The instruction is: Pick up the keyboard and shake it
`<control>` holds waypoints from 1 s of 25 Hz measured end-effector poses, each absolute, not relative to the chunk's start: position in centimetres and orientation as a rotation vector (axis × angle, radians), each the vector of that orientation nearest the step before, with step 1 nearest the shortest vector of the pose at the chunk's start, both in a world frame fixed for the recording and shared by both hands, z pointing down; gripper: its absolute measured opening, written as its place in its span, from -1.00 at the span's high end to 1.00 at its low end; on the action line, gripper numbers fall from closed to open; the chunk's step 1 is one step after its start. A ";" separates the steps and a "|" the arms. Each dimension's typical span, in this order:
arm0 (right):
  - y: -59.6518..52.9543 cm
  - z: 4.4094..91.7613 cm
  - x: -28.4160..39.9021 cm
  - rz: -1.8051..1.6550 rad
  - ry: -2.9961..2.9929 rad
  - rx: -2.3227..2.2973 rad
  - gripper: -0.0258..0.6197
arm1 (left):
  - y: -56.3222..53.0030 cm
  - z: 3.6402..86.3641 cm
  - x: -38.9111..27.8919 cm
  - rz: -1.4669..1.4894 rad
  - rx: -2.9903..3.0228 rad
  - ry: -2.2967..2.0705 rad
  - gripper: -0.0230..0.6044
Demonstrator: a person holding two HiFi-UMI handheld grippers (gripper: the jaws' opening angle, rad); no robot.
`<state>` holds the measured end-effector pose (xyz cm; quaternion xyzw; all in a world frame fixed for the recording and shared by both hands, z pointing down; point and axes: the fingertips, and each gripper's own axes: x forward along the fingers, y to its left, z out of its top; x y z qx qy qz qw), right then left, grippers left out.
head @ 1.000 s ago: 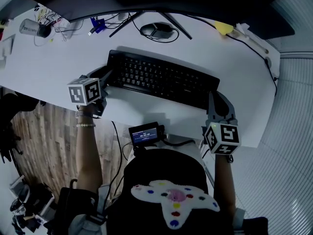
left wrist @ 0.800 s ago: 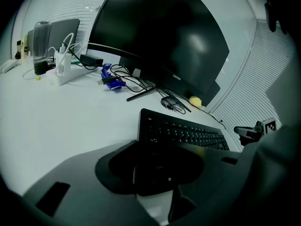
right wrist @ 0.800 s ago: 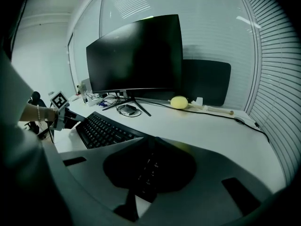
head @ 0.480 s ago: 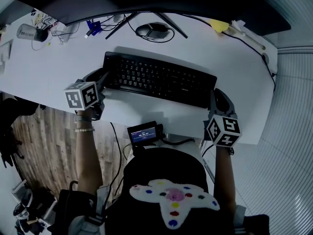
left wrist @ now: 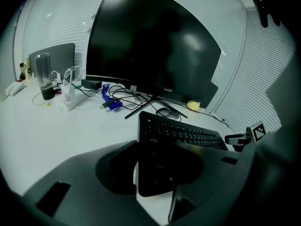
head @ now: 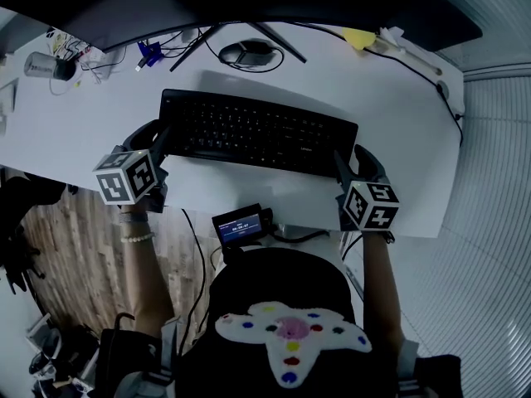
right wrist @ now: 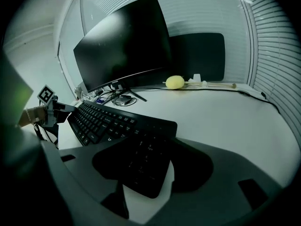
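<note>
A black keyboard [head: 257,131] lies flat on the white desk [head: 398,123] in front of the monitor. My left gripper [head: 159,139] sits at the keyboard's left end. In the left gripper view that end [left wrist: 162,173] lies between the jaws, with a sliver of desk showing beside one jaw. My right gripper [head: 347,162] is at the keyboard's right front corner. Its jaws are opening, and the keyboard's right end [right wrist: 146,168] lies between them without being pressed.
A large dark monitor [left wrist: 150,46] stands behind the keyboard, with a mouse [head: 249,53] between its stand's legs. A yellow object [head: 357,38] lies at the back right. Cables, a blue plug [head: 149,52] and a cup [head: 41,66] crowd the back left. A small lit screen [head: 241,226] hangs at the desk's front edge.
My right gripper has moved left and forward onto the keyboard's right front corner. The left gripper stays at the left end. The keyboard still rests on the desk.
</note>
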<state>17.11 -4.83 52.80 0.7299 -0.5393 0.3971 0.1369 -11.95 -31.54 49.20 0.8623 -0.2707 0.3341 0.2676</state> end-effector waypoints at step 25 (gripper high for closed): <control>-4.8 55.5 17.3 1.589 -1.559 2.210 0.06 | -31.7 46.3 -11.3 0.948 2.397 -0.798 0.36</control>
